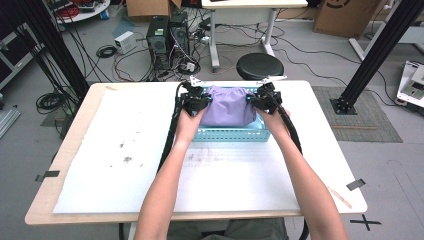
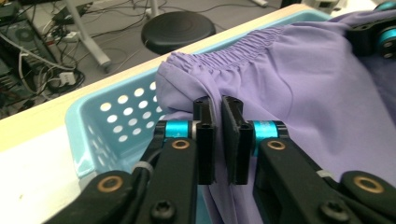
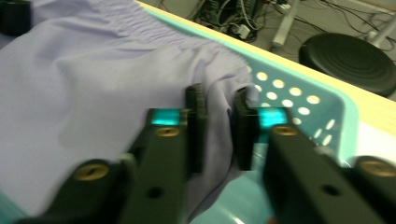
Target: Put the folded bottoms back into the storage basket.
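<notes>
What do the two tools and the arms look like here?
Both tools are black: the left tool and right tool have flat black jaws on anodised cyan pivots, with brass-coloured bushings in black linkages. Each carries a grey three-cornered plate and trails a black cable. Forearms are bare, no sleeves.

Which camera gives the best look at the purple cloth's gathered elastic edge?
The left gripper view: the purple cloth shows its gathered edge sharply. The right gripper view shows it blurred; the high view shows a small bundle in the blue basket.

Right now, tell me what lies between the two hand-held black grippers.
The high view shows the bunched lilac cloth garment between left gripper and right gripper, in the perforated turquoise plastic basket.
</notes>
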